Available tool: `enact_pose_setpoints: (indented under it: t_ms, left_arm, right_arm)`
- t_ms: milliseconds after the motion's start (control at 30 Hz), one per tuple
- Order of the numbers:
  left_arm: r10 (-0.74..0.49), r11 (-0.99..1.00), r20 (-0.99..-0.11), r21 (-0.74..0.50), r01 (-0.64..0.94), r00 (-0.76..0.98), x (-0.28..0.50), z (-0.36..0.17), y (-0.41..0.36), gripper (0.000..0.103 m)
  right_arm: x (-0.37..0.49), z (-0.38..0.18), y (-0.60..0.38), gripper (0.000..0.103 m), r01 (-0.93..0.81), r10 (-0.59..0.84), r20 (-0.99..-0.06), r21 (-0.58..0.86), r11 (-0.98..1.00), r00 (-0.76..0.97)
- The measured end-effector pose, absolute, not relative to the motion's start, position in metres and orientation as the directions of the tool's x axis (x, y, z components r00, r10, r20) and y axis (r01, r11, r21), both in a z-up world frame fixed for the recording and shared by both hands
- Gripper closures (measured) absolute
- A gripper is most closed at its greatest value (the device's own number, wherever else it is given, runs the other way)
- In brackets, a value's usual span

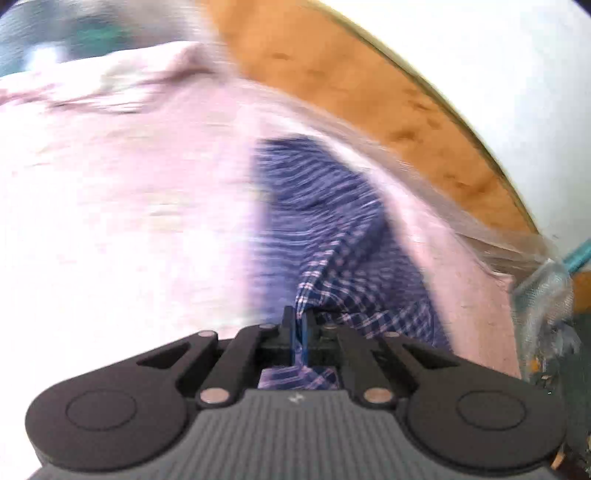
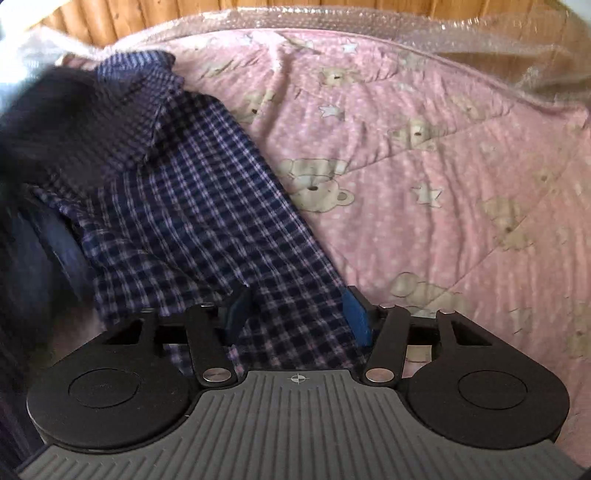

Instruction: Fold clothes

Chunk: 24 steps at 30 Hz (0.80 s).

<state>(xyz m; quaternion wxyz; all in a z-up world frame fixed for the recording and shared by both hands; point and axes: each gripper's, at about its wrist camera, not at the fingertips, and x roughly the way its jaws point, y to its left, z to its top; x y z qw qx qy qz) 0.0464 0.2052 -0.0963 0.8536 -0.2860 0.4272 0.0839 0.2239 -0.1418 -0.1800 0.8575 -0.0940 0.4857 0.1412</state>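
The shirt (image 2: 192, 206), dark blue check, lies on the pink blanket (image 2: 424, 155) toward the left of the right wrist view, running as a long band from its collar end at the upper left down to the right gripper (image 2: 295, 314). Its right edge is a fairly straight diagonal against the blanket; its left side is bunched and folds under a dark blurred shape at the frame's edge, too smeared to name. The right gripper is released: its blue pads (image 2: 356, 317) stand wide apart, with the shirt's lower end lying between and under them, not pinched.

In the left wrist view the left gripper (image 1: 300, 325) is clenched on a fold of the shirt (image 1: 332, 229), the cloth rising into the narrow slot between its fingers and spreading away beyond them. This view is heavily motion-blurred.

To the right of the shirt the blanket is bare, printed with bears and stars, with shallow creases. Bubble wrap (image 2: 443, 33) lines the blanket's far edge and right side. Beyond it stands a wood wall (image 2: 129, 14); in the left view, an orange-brown wood band (image 1: 351, 85) borders the blanket.
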Motion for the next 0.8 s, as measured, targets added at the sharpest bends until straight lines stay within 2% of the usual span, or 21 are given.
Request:
enact_pose_setpoints:
  t_ms: [67,167,233,300,333,433,467,500,567,667,767,800]
  left_arm:
    - [0.063,0.781,-0.833,-0.301,-0.547,0.549,0.006,-0.100,0.251,0.100]
    - [0.141,0.696,-0.864,-0.261,-0.669,0.484,-0.036,-0.106,0.298,0.100]
    - [0.201,0.676,-0.869,-0.212,-0.706,0.453,-0.050,-0.101,0.313,0.094]
    - [0.243,0.696,-0.844,-0.192,-0.692,0.479,-0.044,-0.085,0.312,0.079]
    - [0.262,0.708,-0.827,-0.185,-0.681,0.497,-0.038,-0.076,0.310,0.077]
    - [0.248,0.776,-0.784,-0.190,-0.601,0.568,0.009,-0.055,0.301,0.052]
    - [0.231,0.802,-0.782,-0.183,-0.568,0.578,0.036,-0.053,0.297,0.035]
    - [0.216,0.827,-0.781,-0.172,-0.535,0.585,0.064,-0.053,0.292,0.025]
    - [0.222,0.866,-0.789,-0.110,-0.488,0.573,0.124,-0.060,0.281,0.022]
    - [0.246,0.901,-0.825,0.001,-0.433,0.510,0.210,-0.091,0.275,0.022]
    - [0.256,0.929,-0.838,0.076,-0.362,0.482,0.270,-0.120,0.267,0.023]
    - [0.253,0.939,-0.835,0.090,-0.333,0.488,0.283,-0.128,0.265,0.023]
  right_arm:
    - [0.224,-0.179,-0.144,0.048,-0.326,0.093,-0.862,-0.088,0.941,0.499]
    - [0.228,-0.175,-0.150,0.049,-0.291,-0.037,-0.856,-0.216,0.932,0.515]
    - [0.232,-0.170,-0.159,0.050,-0.266,-0.072,-0.856,-0.238,0.934,0.512]
    - [0.237,-0.162,-0.170,0.051,-0.242,-0.063,-0.864,-0.209,0.947,0.500]
    - [0.240,-0.151,-0.169,0.052,-0.246,-0.029,-0.855,-0.181,0.952,0.518]
    - [0.258,-0.119,-0.142,0.049,-0.327,0.133,-0.818,-0.071,0.942,0.560]
    - [0.266,-0.110,-0.129,0.041,-0.364,0.201,-0.801,-0.022,0.931,0.564]
    - [0.275,-0.102,-0.115,0.032,-0.401,0.269,-0.780,0.026,0.916,0.564]
    - [0.300,-0.100,-0.084,0.024,-0.474,0.388,-0.749,0.113,0.873,0.536]
    - [0.341,-0.112,-0.033,0.024,-0.571,0.498,-0.728,0.179,0.801,0.471]
    - [0.374,-0.136,0.007,0.026,-0.639,0.525,-0.745,0.175,0.749,0.411]
    - [0.383,-0.145,0.015,0.032,-0.652,0.531,-0.752,0.180,0.736,0.391]
